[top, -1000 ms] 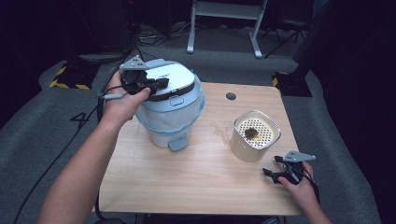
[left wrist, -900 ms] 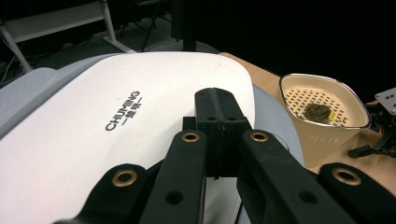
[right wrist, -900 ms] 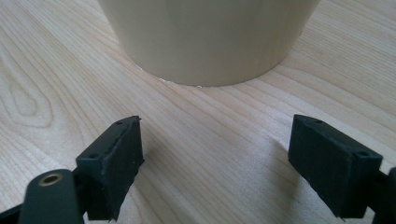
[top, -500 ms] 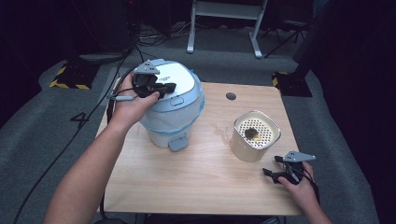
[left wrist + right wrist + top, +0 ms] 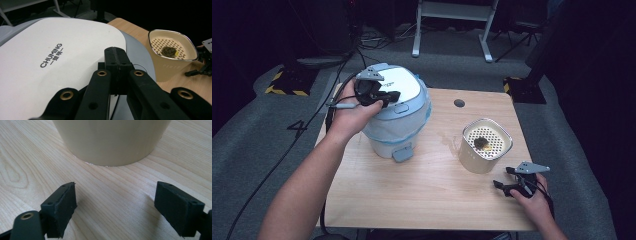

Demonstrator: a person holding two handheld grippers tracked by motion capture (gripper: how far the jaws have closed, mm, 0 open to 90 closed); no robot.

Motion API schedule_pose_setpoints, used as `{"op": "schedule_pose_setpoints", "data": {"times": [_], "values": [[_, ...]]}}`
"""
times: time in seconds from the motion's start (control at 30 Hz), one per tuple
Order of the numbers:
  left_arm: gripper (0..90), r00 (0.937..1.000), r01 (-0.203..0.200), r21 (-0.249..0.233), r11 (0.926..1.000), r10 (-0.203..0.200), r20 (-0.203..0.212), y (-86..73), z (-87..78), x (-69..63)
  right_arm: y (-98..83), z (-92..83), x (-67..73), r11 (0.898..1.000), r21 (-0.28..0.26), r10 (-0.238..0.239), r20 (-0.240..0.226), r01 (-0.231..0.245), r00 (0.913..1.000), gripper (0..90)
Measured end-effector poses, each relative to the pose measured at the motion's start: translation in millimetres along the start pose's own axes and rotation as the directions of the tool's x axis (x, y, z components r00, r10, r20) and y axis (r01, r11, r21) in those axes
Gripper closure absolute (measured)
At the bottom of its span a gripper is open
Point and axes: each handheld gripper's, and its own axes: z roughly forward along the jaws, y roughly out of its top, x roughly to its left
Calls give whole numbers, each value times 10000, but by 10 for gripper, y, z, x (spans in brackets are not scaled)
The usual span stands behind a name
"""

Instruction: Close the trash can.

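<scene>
High view shows the left tool [image 5: 388, 97], jaws shut on nothing, now pressing the white lid [image 5: 404, 87] of the pale blue rice cooker [image 5: 394, 127] on the wooden worktop [image 5: 432, 190]; a second ago that lid stood ajar, so closing looks done. Right tool [image 5: 507, 186] rests open beside the cream strainer tub [image 5: 484, 147]. The lid reads "CHUMING" [image 5: 51, 55].
</scene>
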Motion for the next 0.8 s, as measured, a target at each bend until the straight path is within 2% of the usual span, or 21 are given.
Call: {"op": "schedule_pose_setpoints", "data": {"times": [0.1, 0.2, 0.37, 0.5, 0.53, 0.63, 0.73, 0.8], "values": [[900, 10000, 43, 13, 10000, -43, 2, -1, 0, -1, 0, 0, 0, 10000, -1, -1, 1, 1, 10000, 177], [900, 9999, -101, 60, 9999, 101, -21, 3, 4, -5, 0, 0, 0, 10000, 0, -2, 3, 2, 10000, 178], [900, 9999, 26, 81, 10000, -27, 108, 2, 4, 8, 0, 0, 0, 10000, 0, -5, 4, 5, 10000, 178], [900, 9999, -42, 337, 9994, 38, 129, 34, 10, -5, 0, 0, 0, 10000, 1, -1, 1, 1, 10000, 177], [900, 9999, -148, 669, 9977, 143, 81, 34, 25, -13, 0, 0, 0, 10000, 1, 0, 3, 0, 10000, 178], [900, 9998, -27, 490, 9988, 17, 200, 29, 56, -27, 0, 0, 1, 10000, -2, -10, -1, 10, 10000, 179], [900, 9974, 266, 148, 9995, -275, 664, -6, 83, 7, 0, -1, 1, 10000, -3, -11, -4, 11, 10000, 179], [900, 9986, 114, -33, 9999, -112, 513, -20, 74, 37, 0, -1, 1, 10000, -1, -10, -8, 10, 10000, 179]]}}
